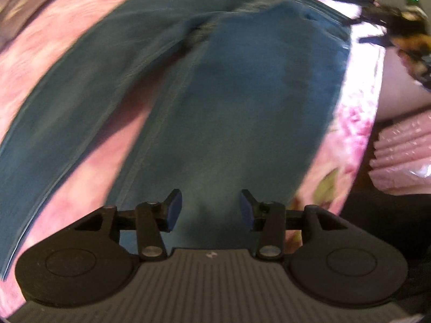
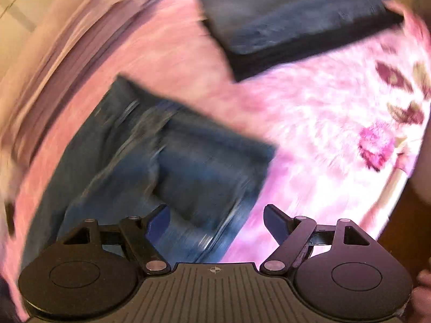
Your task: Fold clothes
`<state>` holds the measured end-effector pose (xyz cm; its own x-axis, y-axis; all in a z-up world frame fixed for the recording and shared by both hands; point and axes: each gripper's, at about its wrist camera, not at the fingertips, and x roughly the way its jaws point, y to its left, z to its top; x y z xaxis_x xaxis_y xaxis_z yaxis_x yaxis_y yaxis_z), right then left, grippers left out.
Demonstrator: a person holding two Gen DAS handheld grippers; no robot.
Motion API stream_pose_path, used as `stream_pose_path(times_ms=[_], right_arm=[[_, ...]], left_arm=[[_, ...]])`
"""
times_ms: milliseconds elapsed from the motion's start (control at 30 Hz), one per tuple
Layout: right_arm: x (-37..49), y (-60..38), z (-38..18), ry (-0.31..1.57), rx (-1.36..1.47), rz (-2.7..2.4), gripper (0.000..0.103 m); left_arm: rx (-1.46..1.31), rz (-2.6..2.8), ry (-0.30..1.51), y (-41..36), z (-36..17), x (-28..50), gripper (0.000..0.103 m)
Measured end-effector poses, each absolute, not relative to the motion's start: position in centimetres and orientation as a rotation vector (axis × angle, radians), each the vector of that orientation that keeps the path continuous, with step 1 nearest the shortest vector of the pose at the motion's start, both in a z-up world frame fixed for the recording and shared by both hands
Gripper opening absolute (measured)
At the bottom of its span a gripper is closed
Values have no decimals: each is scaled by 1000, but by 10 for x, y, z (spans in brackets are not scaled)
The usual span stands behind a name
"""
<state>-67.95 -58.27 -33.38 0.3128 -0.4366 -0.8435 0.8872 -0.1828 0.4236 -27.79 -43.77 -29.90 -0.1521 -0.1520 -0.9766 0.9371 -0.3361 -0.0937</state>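
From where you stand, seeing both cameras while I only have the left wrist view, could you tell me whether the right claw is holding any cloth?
Observer: No. The right claw is open and empty above the jeans.
Operator: Thanks. Is anything already folded on the bed?
Observer: Yes, a dark folded garment lies flat on the pink blanket, apart from the jeans.
Operator: Does the jeans' end near that claw lie flat?
Observer: It is too blurred to judge; that end does reach under the claw's left finger.
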Motion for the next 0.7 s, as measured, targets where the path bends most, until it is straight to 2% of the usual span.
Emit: stream_pose_path(times_ms=[33, 67, 100, 200, 467, 533, 633, 700], right_arm=[[-688, -590, -340, 462, 1272, -1258, 78], [-693, -594, -343, 454, 1287, -1246, 69], [-699, -599, -346, 445, 1301, -1234, 31], [-717, -613, -355, 419, 1345, -1196, 20], [-727, -612, -353, 458, 1353, -1187, 21], [-716, -617, -340, 559, 1270, -1196, 36], [-695, -616, -311, 695, 1076, -1186, 37], [-675, -614, -292, 790, 917, -1164, 38]], left_arm=[[1266, -1641, 993, -442, -301, -292, 42], [1289, -1657, 990, -447, -302, -304, 42], [1317, -1672, 978, -453, -302, -315, 42], [1388, -1708, 936, -469, -299, -342, 42], [1375, -1678, 837, -509, -285, -340, 43], [1359, -1666, 798, -523, -288, -335, 43], [1311, -1654, 753, -550, -289, -330, 44], [1276, -1651, 727, -569, -290, -324, 50]])
